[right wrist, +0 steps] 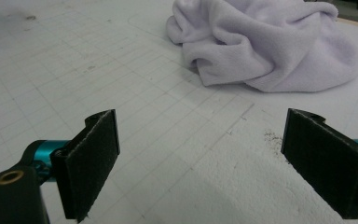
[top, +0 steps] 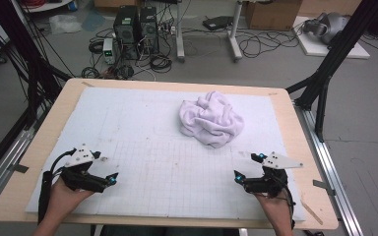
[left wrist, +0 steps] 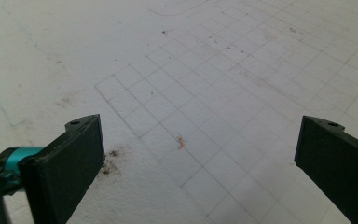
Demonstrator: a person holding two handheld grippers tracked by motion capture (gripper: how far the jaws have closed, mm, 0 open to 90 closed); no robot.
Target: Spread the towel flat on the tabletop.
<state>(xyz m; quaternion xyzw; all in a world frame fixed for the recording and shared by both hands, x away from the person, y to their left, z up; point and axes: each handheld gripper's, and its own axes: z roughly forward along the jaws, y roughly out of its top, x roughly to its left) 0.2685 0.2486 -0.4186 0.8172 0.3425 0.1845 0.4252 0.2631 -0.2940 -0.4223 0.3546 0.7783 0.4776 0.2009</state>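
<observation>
A crumpled pale lilac towel lies in a heap on the white gridded mat, right of centre and toward the far side. My left gripper rests near the mat's front left, open, nothing between its jaws; in the left gripper view there is bare grid and a small orange speck ahead. My right gripper sits at the front right, open and empty, a short way in front of the towel. In the right gripper view the towel lies just beyond the jaws, apart from them.
The mat covers a wooden table with a bare rim all around. Black frame legs stand at the right and left sides. Computer towers, cables and boxes sit on the floor beyond the far edge.
</observation>
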